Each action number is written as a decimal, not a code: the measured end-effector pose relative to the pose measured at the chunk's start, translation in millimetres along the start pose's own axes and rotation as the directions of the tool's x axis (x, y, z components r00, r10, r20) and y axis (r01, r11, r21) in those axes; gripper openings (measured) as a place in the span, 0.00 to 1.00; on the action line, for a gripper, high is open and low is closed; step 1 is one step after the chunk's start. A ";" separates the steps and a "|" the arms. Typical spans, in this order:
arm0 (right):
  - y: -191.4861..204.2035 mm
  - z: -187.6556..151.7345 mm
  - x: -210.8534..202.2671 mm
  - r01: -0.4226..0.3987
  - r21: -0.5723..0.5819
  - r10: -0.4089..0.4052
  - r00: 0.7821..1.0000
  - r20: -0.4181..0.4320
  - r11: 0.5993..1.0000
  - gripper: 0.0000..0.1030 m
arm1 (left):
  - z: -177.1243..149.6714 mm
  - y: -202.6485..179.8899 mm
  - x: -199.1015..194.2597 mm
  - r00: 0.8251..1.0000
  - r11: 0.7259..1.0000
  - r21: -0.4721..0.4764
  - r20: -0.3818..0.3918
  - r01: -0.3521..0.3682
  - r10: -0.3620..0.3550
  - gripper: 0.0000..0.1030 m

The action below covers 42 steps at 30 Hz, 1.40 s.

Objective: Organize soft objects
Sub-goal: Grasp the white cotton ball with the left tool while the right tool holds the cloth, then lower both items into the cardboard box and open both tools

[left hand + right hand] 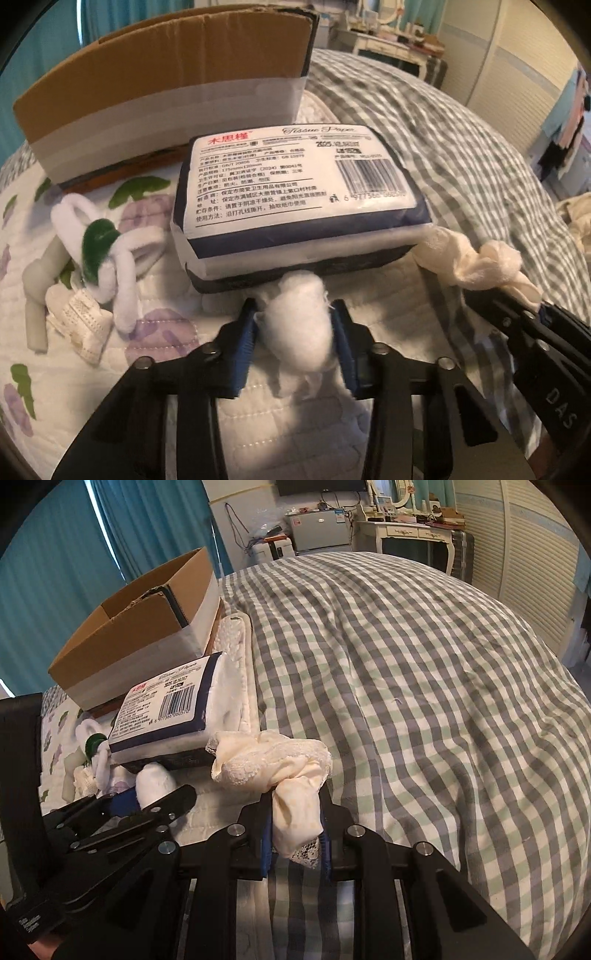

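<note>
Item: cotton wad [299,325], pinched in my left gripper [295,332], long axis pointing far. Item: cream lace cloth [273,771], clamped in my right gripper [295,830].

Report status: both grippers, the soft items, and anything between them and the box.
Left gripper shut on cotton wad. Right gripper shut on cream lace cloth. Tissue pack sits between grippers and cardboard box.

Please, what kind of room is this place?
Most likely a bedroom in a home. The work is done on a bed with a checked duvet, a white dressing table stands behind it, and teal curtains hang at the side.
</note>
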State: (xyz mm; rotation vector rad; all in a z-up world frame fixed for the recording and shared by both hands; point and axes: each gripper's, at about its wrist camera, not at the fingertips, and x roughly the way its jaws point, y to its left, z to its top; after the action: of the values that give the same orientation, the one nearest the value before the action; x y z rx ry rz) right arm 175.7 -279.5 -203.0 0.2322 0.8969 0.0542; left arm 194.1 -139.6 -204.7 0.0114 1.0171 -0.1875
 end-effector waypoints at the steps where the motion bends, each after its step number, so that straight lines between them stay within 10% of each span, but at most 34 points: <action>1: -0.1 0.0 0.1 0.000 0.000 0.000 1.000 -0.001 1.000 0.19 | -1.0 -0.2 -1.3 1.000 1.000 -0.001 0.002 0.002 -0.002 0.31; 16: 16.4 -2.6 -56.1 -0.032 -0.036 0.036 0.995 0.094 0.999 0.19 | -11.0 10.3 -92.4 0.990 0.998 0.067 0.141 0.017 -0.026 0.28; 29: 102.2 47.2 -132.7 -0.062 -0.210 0.110 0.968 0.224 0.976 0.19 | 35.7 49.2 -206.6 0.910 0.982 0.187 0.407 0.000 -0.078 0.28; 42: 171.8 171.7 -76.0 -0.042 -0.293 0.123 0.957 0.263 0.955 0.19 | 145.8 126.1 -155.5 0.877 0.984 0.171 0.479 -0.060 -0.030 0.31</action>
State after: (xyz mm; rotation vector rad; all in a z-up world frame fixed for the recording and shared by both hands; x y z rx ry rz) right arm 270.6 -153.7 -3.2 0.0062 0.5879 0.2228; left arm 258.0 -6.2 -6.1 0.1327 0.4977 -0.2537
